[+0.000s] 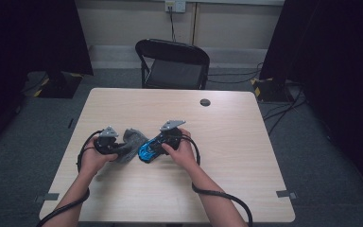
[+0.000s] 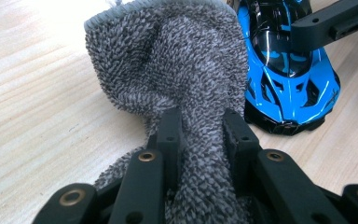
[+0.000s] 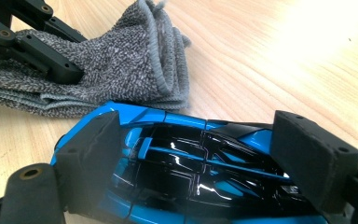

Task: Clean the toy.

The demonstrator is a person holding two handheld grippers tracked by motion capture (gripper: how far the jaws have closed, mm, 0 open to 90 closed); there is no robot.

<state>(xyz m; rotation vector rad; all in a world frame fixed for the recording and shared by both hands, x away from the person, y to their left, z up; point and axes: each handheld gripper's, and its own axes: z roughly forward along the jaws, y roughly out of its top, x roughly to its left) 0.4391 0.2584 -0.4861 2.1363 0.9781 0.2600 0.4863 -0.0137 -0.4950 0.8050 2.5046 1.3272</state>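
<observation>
A grey terry cloth (image 1: pixel 131 141) lies bunched on the wooden table (image 1: pixel 236 156), left of centre. My left gripper (image 1: pixel 121 149) is shut on it; in the left gripper view the cloth (image 2: pixel 182 70) is squeezed between the two black pads (image 2: pixel 170 133) and rises in a fold ahead of them. A glossy blue and black toy car (image 1: pixel 145 152) sits right beside the cloth, touching it. My right gripper (image 1: pixel 156 144) is shut on the car; in the right gripper view its foam pads (image 3: pixel 91 149) press on both sides of the car (image 3: pixel 191 163), with the cloth (image 3: pixel 121 70) just beyond.
A black folding chair (image 1: pixel 172 64) stands behind the table's far edge. A small dark round cap (image 1: pixel 205 102) sits in the tabletop near the far side. Cables (image 1: pixel 283 106) trail over the floor at the right. Dark curtains hang on both sides.
</observation>
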